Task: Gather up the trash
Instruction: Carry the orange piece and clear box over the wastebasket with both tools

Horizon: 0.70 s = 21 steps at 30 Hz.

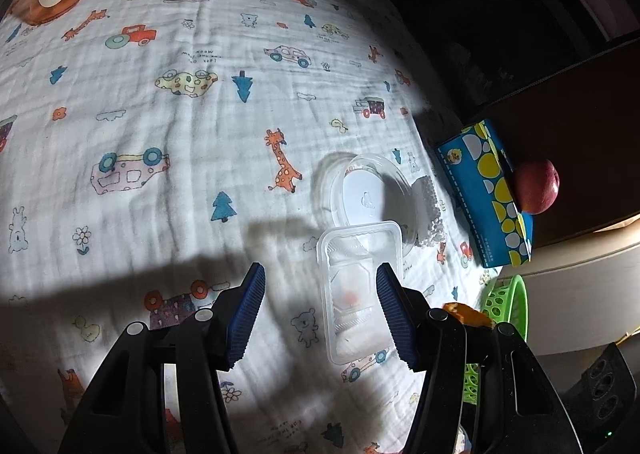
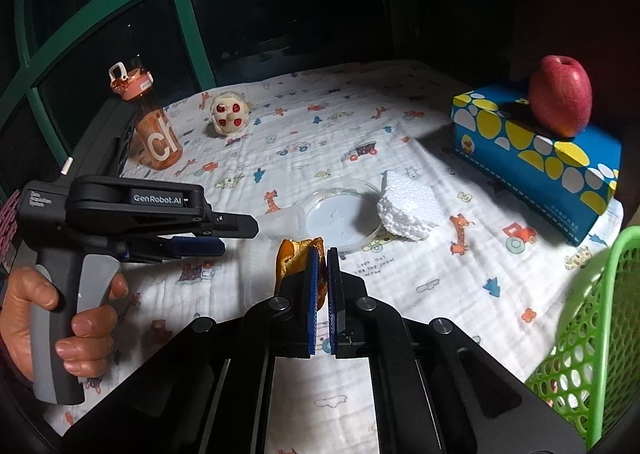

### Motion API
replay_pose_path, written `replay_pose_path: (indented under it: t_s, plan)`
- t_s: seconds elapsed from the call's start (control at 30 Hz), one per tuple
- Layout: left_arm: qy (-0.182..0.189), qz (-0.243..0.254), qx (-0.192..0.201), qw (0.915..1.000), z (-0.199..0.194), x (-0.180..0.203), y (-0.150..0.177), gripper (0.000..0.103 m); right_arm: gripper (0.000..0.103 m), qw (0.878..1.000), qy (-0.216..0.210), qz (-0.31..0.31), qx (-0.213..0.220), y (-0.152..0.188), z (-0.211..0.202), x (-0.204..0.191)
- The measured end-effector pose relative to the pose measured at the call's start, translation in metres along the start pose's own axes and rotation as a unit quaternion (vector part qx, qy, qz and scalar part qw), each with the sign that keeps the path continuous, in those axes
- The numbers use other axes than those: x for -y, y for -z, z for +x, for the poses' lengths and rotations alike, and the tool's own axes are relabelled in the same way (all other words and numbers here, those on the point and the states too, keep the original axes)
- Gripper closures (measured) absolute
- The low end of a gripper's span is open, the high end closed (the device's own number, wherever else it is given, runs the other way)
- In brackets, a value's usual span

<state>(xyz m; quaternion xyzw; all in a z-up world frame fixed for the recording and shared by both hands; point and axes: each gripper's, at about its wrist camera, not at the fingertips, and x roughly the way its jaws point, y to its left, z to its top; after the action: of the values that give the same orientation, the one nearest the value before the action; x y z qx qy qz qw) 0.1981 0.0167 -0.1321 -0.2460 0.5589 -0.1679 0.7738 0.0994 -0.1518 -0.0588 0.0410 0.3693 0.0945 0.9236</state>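
Note:
In the left wrist view a clear rectangular plastic tray (image 1: 352, 294) lies on the printed cloth between the spread jaws of my left gripper (image 1: 320, 278). It sits close to the right-hand pad, and the gripper is open. My right gripper (image 2: 323, 254) is shut on a dried orange peel (image 2: 294, 258) and holds it above the cloth. The peel (image 1: 466, 314) also peeks out behind the left gripper's right finger. Beyond lie a round clear lid (image 2: 340, 217) and a white foam chunk (image 2: 408, 209). A hand (image 2: 80, 318) holds the left gripper (image 2: 239, 236).
A green mesh basket (image 2: 592, 334) stands at the right edge. A blue and yellow tissue box (image 2: 536, 165) carries a red apple (image 2: 560, 101). An orange bottle (image 2: 156, 125) and a plush toy (image 2: 230, 115) stand at the far side. The cloth's right edge drops into darkness.

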Motion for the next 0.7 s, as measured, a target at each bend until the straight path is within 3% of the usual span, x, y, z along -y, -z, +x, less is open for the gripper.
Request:
replay_pose_path:
  t_s: [0.23,0.5,0.7]
  plan:
    - [-0.014,0.013,0.001,0.9998,0.015,0.008,0.001,0.048,0.099,0.999,0.032,0.014,0.016,-0.001,-0.037,0.034]
    - [-0.015,0.030,0.000,0.9994,0.022,0.020,0.007,0.094,0.099,0.994,0.093,0.041,0.033,0.013,-0.090,0.085]
    - [-0.015,0.053,0.012,0.9984,0.010,0.040,0.013,0.097,0.099,0.985,0.149,0.075,0.038,0.034,-0.124,0.128]
